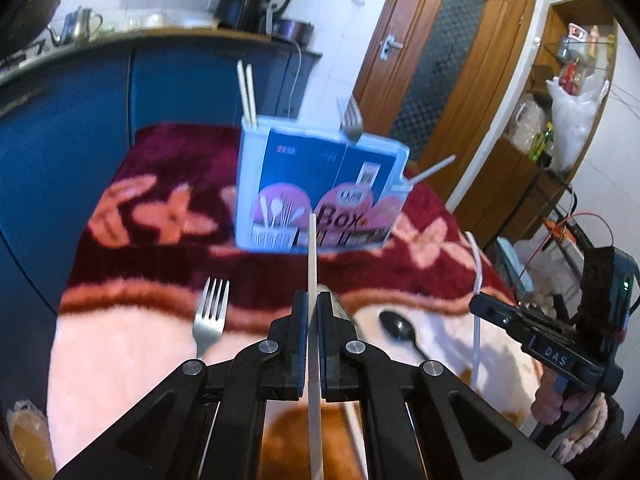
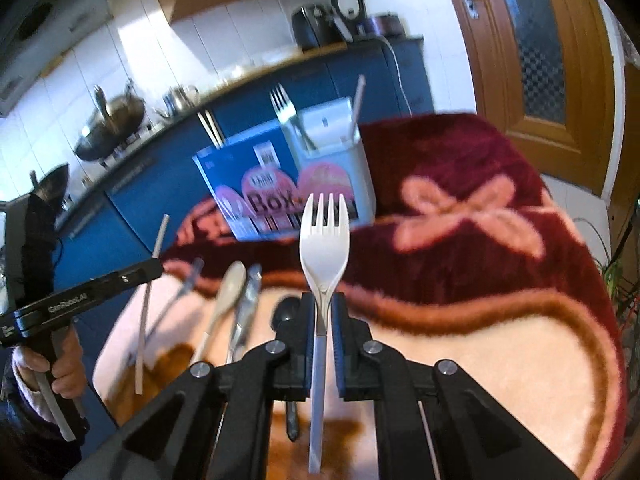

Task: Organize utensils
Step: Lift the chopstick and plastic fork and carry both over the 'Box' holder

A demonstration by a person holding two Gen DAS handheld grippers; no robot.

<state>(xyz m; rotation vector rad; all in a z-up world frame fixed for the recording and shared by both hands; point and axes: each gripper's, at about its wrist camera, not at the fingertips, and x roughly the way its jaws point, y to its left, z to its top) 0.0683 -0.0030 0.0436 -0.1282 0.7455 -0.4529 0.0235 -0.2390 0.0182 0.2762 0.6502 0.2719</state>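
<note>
Left gripper (image 1: 313,308): nearest the lens in the left wrist view, our fingers are closed on a thin white stick (image 1: 312,264) that stands upright at frame centre.
Right gripper (image 2: 323,312): our fingers grip the white plastic fork (image 2: 324,240) by its neck, tines up, at frame centre of the right wrist view.
Holder box (image 1: 320,188): upright in the upper middle on the floral blanket (image 1: 160,168); chopsticks (image 1: 246,92) stand in its left end, a metal fork (image 1: 352,120) nearer its right, and another white stick (image 1: 434,168) leans out at the right.
Left on the blanket: a metal fork (image 1: 210,312) at lower left and a black spoon (image 1: 398,330) at lower right in the left wrist view; a pale spoon (image 2: 230,292) at lower left in the right wrist view.
Step in hand: we judge both pieces are on their way to the box.
Doing it well: we should go one hand at a time, bring each piece over an open compartment, lower it handle-end first, and let go only once it is inside, so the box is not nudged.
</note>
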